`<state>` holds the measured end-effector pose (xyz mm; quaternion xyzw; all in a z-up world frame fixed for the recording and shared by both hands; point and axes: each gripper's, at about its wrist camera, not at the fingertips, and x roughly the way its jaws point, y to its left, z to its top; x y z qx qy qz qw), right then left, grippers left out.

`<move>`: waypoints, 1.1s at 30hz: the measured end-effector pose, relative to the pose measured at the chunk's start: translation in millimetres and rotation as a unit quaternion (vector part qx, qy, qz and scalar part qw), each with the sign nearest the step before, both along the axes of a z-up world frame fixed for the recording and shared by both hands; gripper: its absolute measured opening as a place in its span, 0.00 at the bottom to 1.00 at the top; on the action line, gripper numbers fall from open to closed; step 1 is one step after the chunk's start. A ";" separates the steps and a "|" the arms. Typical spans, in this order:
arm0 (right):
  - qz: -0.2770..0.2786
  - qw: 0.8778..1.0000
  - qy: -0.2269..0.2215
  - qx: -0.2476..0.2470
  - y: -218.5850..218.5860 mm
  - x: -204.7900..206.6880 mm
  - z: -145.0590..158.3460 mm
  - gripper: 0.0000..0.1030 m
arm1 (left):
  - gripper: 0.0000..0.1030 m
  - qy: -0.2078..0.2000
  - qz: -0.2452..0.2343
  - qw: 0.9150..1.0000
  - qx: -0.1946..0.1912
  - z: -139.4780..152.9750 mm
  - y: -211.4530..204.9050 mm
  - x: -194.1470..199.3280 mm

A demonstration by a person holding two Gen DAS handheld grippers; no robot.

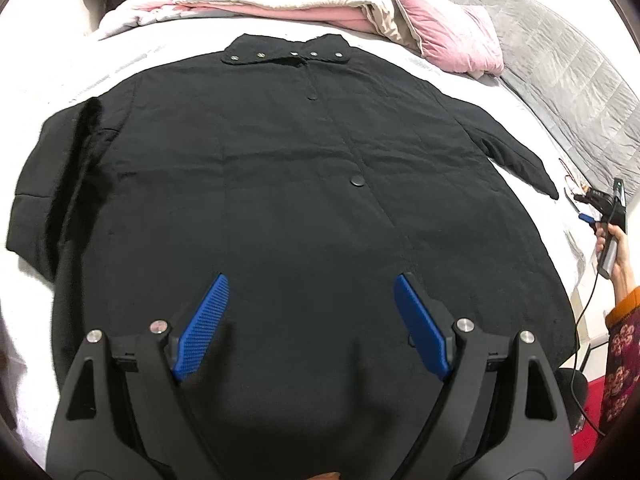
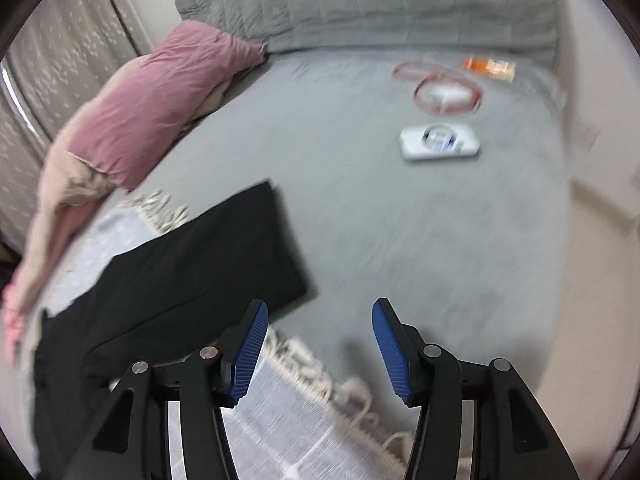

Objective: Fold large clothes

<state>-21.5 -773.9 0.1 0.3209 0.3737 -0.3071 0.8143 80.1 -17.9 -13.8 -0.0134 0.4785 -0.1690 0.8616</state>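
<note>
One black coat [image 1: 280, 168] sleeve [image 2: 224, 248], motion-blurred.

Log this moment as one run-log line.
coat: flat on bed, unfolded | left gripper: open above hem | right gripper: open beside sleeve

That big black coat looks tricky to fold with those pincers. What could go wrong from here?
Both tongs, left and right, are open and hold nothing. The black coat is wide, so pinching one layer might drag it crooked. Its left sleeve lies bunched and could fold in lumpy. The right sleeve ends near a white device and red cable, which a swing might snag.
</note>
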 end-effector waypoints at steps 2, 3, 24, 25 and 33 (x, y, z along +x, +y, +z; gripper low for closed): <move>0.003 1.000 -0.003 0.021 12.6 -6.3 -0.6 0.54 | 0.83 -0.003 0.009 1.000 0.005 3.9 6.6 -1.3; 0.006 1.000 -0.010 0.028 15.4 -9.0 3.7 0.54 | 0.83 -0.004 0.016 1.000 0.007 7.0 11.0 -1.8; 0.191 0.978 -0.077 0.026 311.7 42.2 50.5 0.70 | 0.83 -0.025 0.171 0.970 0.168 21.3 130.7 19.2; 0.201 0.977 -0.060 0.021 324.4 50.2 40.3 0.70 | 0.83 -0.031 0.170 0.968 0.180 16.4 126.5 25.7; 0.273 0.962 0.003 0.000 386.1 75.9 -0.1 0.70 | 0.48 -0.060 0.189 0.933 0.301 -26.0 134.0 123.8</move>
